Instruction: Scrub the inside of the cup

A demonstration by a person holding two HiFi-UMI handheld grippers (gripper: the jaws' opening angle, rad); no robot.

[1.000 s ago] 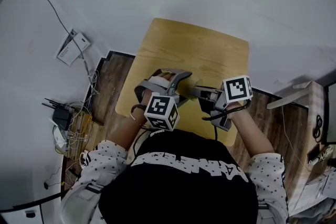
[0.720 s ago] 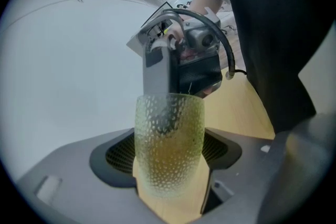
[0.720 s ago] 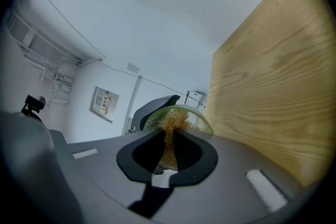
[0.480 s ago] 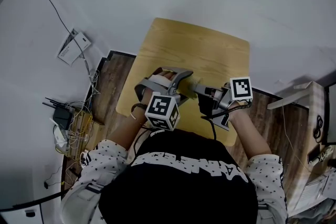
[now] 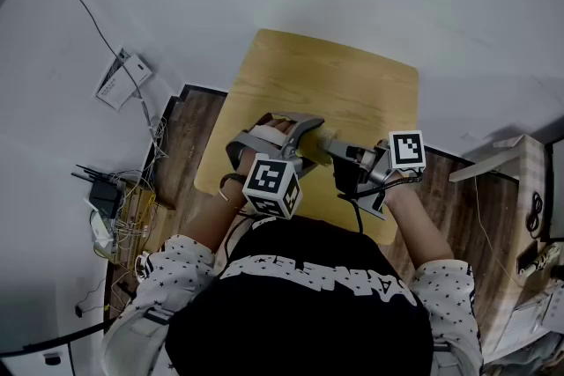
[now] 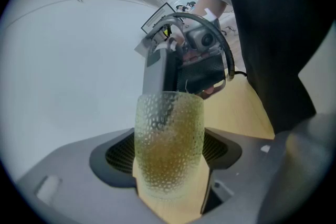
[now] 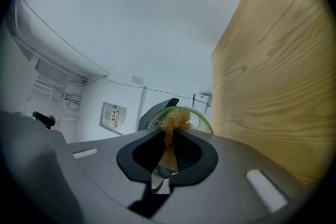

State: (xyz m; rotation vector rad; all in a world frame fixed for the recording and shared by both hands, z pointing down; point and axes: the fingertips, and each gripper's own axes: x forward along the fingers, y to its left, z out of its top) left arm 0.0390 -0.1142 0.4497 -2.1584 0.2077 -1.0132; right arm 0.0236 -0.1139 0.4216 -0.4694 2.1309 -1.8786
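In the left gripper view a dimpled, greenish glass cup (image 6: 169, 144) stands between the jaws of my left gripper (image 6: 169, 161), whose pads press on its sides. A golden-brown fibrous scrubber (image 7: 171, 132) is pinched in my right gripper (image 7: 167, 153), and its tuft pokes into the cup's mouth (image 7: 203, 122). Through the glass the scrubber shows as a brown blur. In the head view both grippers meet over the near part of the wooden table (image 5: 352, 88): the left gripper (image 5: 298, 136), the cup (image 5: 317, 145) and the right gripper (image 5: 342, 157) lie in a line.
The small table has its near edge close to the person's black shirt (image 5: 300, 295). A tangle of cables and a router (image 5: 110, 198) lies on the floor at left, and a white box (image 5: 122, 79) sits near the wall. A pale shelf (image 5: 520, 180) stands at right.
The right gripper has shifted slightly to the right and twisted a little, with the scrubber still at the cup. The left gripper and cup have stayed put.
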